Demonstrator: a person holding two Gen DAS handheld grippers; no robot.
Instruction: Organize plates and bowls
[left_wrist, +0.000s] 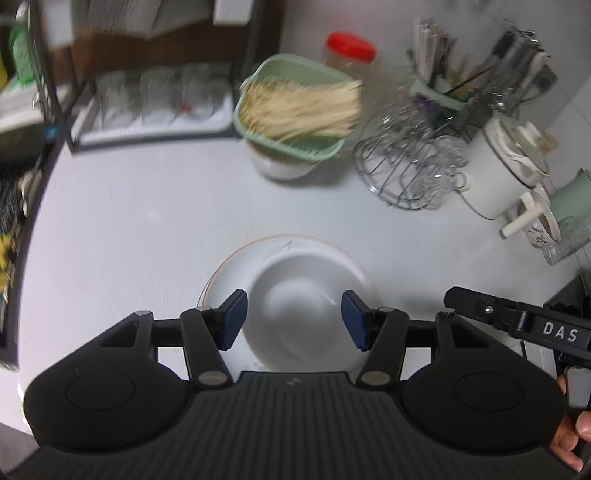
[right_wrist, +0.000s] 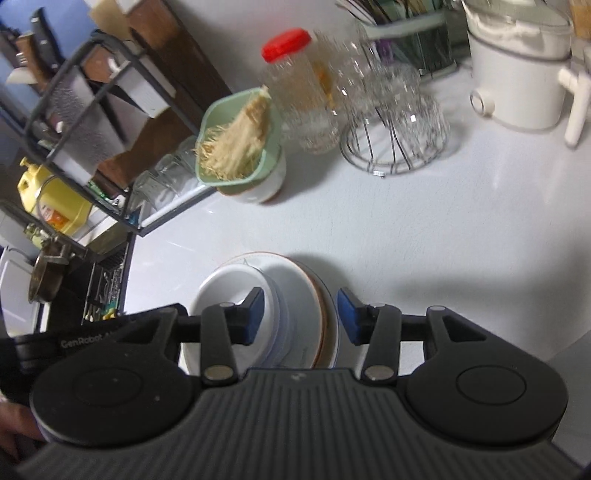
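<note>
A white bowl (left_wrist: 295, 314) sits on a stack of white plates (left_wrist: 236, 266) with a thin orange rim on the white counter. My left gripper (left_wrist: 293, 319) is open just above the bowl, its blue pads on either side of it and apart from it. In the right wrist view the bowl (right_wrist: 229, 288) and the plate stack (right_wrist: 314, 306) lie under my right gripper (right_wrist: 301, 315), which is open and empty, its jaws spread over the plates' right rim. The right gripper's black body (left_wrist: 517, 317) shows at the left view's right edge.
A green basket of pale sticks (left_wrist: 295, 107) rests on a white bowl at the back. A wire rack with glasses (left_wrist: 406, 162), a red-lidded jar (left_wrist: 351, 48), a white pot (left_wrist: 506, 166) and a black shelf rack (left_wrist: 147, 92) line the back.
</note>
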